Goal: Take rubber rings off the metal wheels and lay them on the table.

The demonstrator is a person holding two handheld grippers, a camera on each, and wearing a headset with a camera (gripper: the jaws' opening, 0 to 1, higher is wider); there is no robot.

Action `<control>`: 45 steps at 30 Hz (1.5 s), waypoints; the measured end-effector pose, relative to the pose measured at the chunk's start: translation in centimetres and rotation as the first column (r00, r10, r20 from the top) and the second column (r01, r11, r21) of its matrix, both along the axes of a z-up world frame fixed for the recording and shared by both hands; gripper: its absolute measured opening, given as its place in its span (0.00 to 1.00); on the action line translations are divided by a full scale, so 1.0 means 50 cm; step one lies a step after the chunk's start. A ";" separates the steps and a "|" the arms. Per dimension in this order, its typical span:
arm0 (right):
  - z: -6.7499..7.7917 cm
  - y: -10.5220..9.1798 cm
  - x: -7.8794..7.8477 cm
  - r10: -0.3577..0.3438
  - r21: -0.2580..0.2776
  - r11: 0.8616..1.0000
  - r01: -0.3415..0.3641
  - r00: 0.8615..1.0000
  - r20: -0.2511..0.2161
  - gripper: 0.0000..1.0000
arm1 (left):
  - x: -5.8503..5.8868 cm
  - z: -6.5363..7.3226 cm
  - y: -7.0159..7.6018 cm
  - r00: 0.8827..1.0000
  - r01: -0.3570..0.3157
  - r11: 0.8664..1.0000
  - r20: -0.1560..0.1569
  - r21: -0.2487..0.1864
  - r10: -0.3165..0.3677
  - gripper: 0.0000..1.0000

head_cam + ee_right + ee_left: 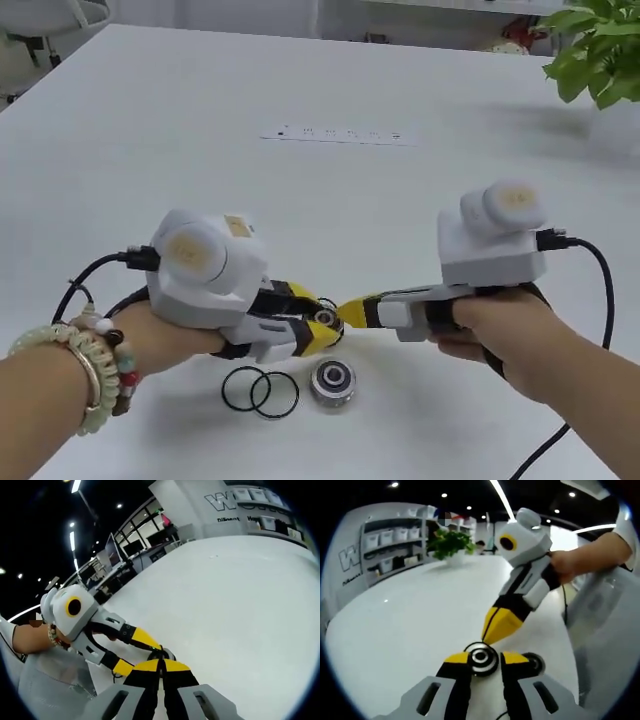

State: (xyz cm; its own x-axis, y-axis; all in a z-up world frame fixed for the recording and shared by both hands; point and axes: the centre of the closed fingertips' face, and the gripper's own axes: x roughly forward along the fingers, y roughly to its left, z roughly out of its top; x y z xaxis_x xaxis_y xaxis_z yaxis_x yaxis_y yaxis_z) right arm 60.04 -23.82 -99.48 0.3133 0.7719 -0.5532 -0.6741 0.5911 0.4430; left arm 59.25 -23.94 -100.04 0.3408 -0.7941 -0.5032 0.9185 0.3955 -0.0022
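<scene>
A metal wheel sits clamped between the left gripper's jaws, and the right gripper -- jaws pressed tight together -- noses at its rim, while two loose rubber rings and another wheel lie on the white table just beside.

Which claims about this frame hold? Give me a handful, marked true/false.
1. Two rubber rings lie overlapping on the table. True.
2. The left tool grips a metal wheel between its jaws. True.
3. The right tool is wide open. False: its jaws are closed together, with the tip at the gripped metal wheel.
4. Three wheels lie loose on the table. False: one loose wheel lies there, right beside the rings.
5. A power strip lies farther back on the table. True.
</scene>
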 end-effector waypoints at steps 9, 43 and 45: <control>0.013 0.001 -0.002 -0.004 0.010 1.000 0.004 1.000 0.013 0.00 | -0.029 0.026 -0.003 0.996 0.084 0.995 0.033 0.046 -0.085 0.35; 0.122 0.001 0.022 -0.067 0.155 0.987 0.053 0.994 0.090 0.00 | -0.087 0.247 0.234 0.978 -0.095 0.995 0.187 0.017 0.090 0.62; 0.128 0.004 0.020 -0.063 0.160 0.986 0.047 0.993 0.095 0.00 | -0.093 0.252 0.254 0.975 -0.127 0.992 0.188 0.012 0.122 0.64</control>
State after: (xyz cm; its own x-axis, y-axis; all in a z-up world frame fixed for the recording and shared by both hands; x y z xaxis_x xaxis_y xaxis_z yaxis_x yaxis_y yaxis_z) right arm 61.04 -23.62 -93.09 0.4049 0.8269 -0.3902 -0.6882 0.5566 0.4654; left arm 54.58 -11.23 -87.42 0.5257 -0.7280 -0.4400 0.8454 0.5045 0.1753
